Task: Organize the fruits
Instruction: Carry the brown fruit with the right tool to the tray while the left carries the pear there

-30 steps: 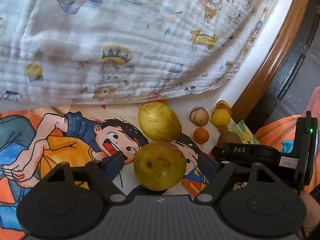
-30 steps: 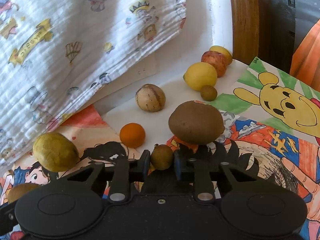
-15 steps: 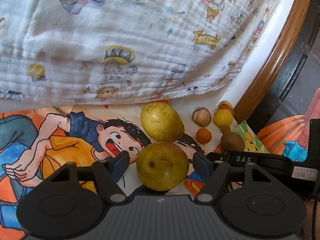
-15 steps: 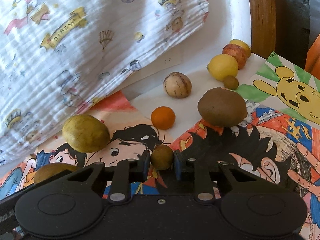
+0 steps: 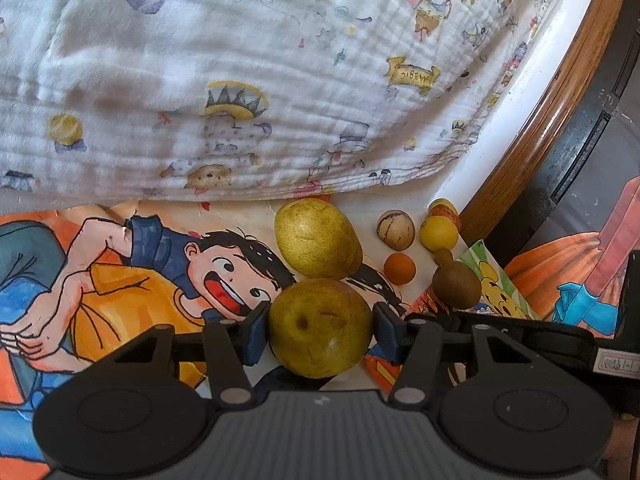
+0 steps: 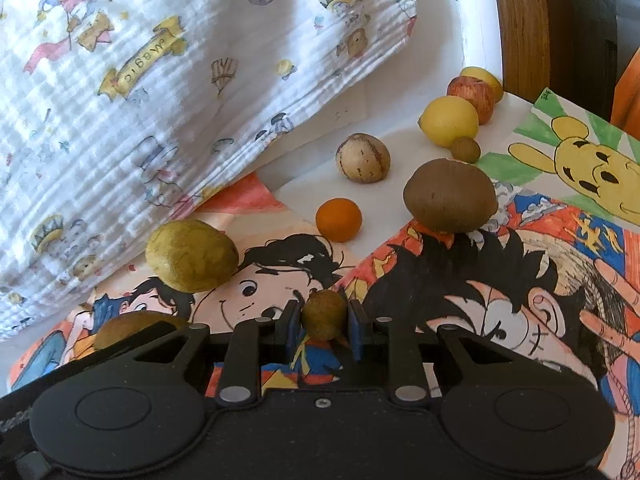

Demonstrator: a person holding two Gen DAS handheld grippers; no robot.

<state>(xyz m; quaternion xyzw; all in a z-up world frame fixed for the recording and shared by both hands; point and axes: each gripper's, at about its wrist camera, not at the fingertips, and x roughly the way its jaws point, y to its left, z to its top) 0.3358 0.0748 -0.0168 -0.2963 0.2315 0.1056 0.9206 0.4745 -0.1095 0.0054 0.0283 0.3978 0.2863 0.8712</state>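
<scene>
My left gripper [image 5: 320, 330] is shut on a large yellow-green pear [image 5: 320, 326], its blue pads against both sides. A second pear [image 5: 318, 238] lies just beyond it on the cartoon mat. My right gripper [image 6: 323, 322] is shut on a small olive-brown fruit [image 6: 324, 314]. Ahead of it lie the second pear [image 6: 191, 255], a small orange [image 6: 339, 219], a brown kiwi [image 6: 450, 195], a striped tan fruit [image 6: 363, 157], a lemon [image 6: 448, 121], a small brown fruit [image 6: 465, 149] and a red apple [image 6: 474, 92]. The held pear shows at the right view's lower left [image 6: 132, 326].
A white cartoon-print cloth [image 5: 240, 80] is bunched along the back. Coloured cartoon posters [image 6: 520, 280] cover the surface. A wooden rim [image 5: 560, 120] bounds the right side. The right gripper's body [image 5: 520, 340] sits close to my left gripper's right.
The left gripper's fingers have closed in onto the pear. The right gripper has drawn back and left with its small fruit, so the other fruits look farther away.
</scene>
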